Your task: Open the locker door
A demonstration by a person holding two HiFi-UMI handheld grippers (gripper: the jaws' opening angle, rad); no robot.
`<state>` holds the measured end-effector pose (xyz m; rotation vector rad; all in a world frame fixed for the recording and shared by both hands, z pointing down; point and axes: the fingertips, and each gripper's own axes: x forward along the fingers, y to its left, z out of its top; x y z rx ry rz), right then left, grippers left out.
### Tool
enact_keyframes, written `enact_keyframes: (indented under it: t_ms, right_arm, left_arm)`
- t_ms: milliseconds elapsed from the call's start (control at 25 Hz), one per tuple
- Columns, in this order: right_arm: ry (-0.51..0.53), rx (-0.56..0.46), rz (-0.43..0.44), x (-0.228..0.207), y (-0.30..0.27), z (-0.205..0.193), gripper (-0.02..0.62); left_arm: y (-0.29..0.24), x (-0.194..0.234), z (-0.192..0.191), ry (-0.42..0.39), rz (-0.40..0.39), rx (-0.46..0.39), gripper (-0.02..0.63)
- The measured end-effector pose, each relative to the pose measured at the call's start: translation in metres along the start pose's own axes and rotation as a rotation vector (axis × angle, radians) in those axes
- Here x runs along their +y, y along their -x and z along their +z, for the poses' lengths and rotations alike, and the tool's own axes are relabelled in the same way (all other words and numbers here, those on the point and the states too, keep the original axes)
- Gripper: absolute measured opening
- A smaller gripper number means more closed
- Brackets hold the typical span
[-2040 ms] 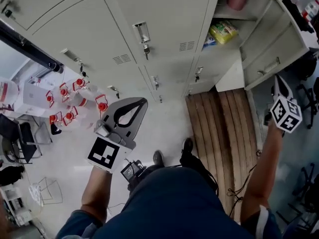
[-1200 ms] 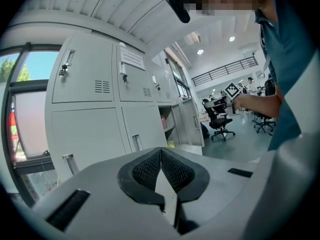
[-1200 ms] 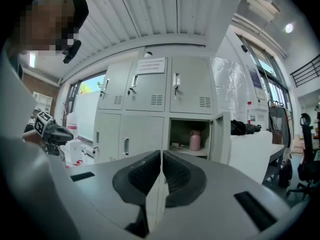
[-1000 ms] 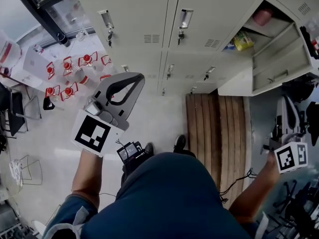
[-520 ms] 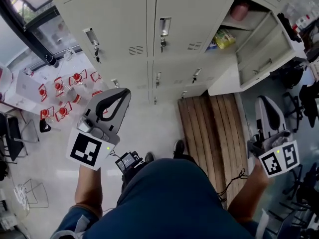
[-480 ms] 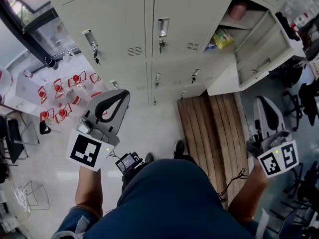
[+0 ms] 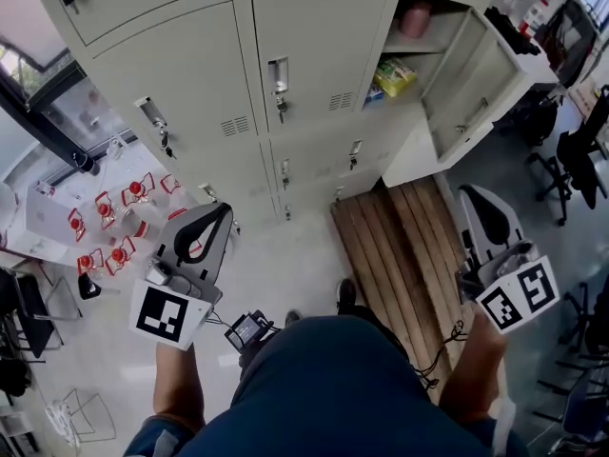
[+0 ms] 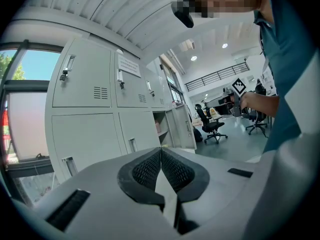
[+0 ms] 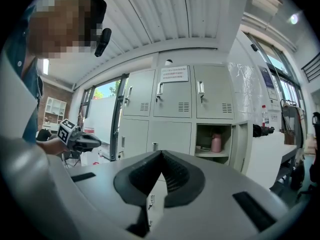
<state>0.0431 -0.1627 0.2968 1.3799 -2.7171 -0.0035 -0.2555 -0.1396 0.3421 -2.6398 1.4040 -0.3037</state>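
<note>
Opposite the lockers (image 7: pixel 181 74) hover two closed claws (image 7: pixel 223 209) (image 7: pixel 470 192); one door (image 7: pixel 476 84) open.

The head view shows two grey two-jaw grippers, the left gripper (image 7: pixel 221 209) at nine o'clock and the right gripper (image 7: pixel 469 194) at three o'clock, carrying two black-and-white marker cubes (image 7: pixel 162 314) between them. One beige metal locker door (image 7: pixel 476 93) stands open at two o'clock. The open locker holds one pink bottle (image 7: pixel 414 17) and one yellow packet (image 7: pixel 393 76), both at one o'clock. One slatted wooden board (image 7: pixel 400 246) lies at four o'clock. The red-and-white items (image 7: pixel 119 222) at nine o'clock are too small to count. The right gripper view shows five closed beige locker doors (image 9: pixel 172 96) in full and one white paper notice (image 9: pixel 174 74) at twelve o'clock. The left gripper view shows two black swivel office chairs (image 8: pixel 210 125) at three o'clock.
</note>
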Motion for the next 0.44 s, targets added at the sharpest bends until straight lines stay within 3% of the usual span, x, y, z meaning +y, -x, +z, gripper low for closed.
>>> enact_keyframes:
  t_ms: [440]
  right_arm:
    - [-0.005,0.009,-0.009,0.002,-0.013,-0.002,0.037]
  left_arm:
    - [0.001,0.01,-0.008,0.012,-0.006,0.012,0.018]
